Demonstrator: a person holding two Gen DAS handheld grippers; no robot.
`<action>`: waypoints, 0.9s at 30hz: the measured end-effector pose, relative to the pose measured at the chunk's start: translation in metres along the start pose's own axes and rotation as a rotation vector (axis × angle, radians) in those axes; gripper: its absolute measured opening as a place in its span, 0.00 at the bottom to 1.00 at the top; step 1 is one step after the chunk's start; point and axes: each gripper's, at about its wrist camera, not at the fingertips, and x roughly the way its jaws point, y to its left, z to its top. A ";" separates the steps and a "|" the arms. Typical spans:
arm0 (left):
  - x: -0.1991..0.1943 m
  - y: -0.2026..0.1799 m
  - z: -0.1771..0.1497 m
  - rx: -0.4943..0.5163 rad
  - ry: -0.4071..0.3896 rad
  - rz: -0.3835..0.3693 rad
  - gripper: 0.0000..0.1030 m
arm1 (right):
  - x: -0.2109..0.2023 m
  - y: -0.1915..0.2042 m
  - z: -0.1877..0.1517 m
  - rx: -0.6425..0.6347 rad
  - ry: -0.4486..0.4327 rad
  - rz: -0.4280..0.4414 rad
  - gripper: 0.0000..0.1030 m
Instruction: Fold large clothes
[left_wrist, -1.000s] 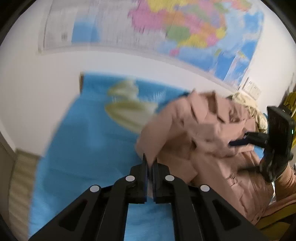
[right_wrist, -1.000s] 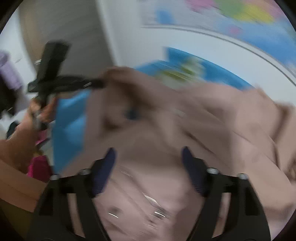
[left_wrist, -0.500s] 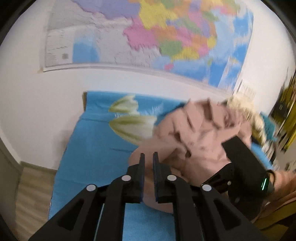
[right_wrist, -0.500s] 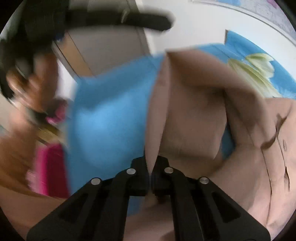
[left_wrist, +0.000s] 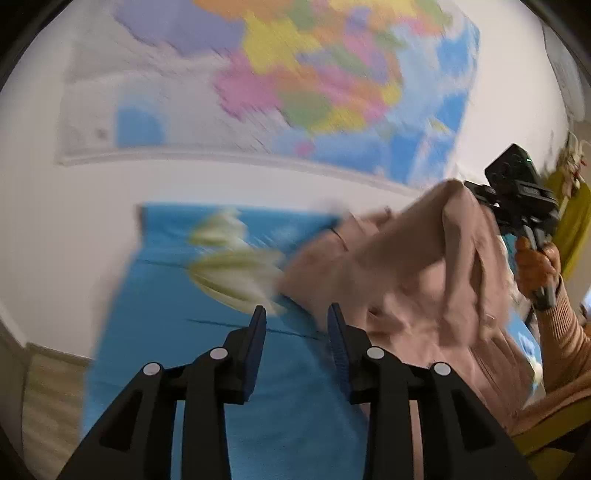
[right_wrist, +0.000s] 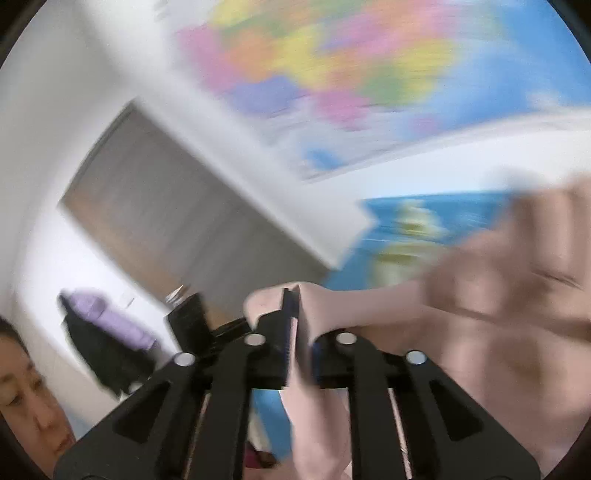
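Observation:
A large beige-pink garment hangs lifted over the blue bed sheet, bunched at the right of the left wrist view. My left gripper is open and empty, just left of the garment's lower edge. My right gripper is shut on a fold of the garment and holds it up high. It also shows in the left wrist view, pinching the cloth's top corner. Both views are blurred by motion.
A coloured wall map hangs above the bed. The sheet has a pale flower print. A grey door and a hanging purple garment are at the left of the right wrist view. Wooden floor lies left of the bed.
My left gripper has opened and let go of the garment. My right gripper has lifted its fold of the garment high, swinging up toward the wall map.

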 end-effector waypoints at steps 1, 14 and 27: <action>0.012 -0.006 -0.003 0.006 0.023 -0.021 0.32 | -0.007 -0.017 -0.003 0.035 -0.005 -0.047 0.31; 0.143 -0.056 -0.010 0.087 0.258 -0.087 0.37 | -0.101 -0.090 -0.083 0.146 -0.043 -0.514 0.95; 0.173 -0.054 0.018 -0.010 0.249 -0.025 0.26 | -0.009 -0.069 -0.149 -0.162 0.219 -0.705 0.17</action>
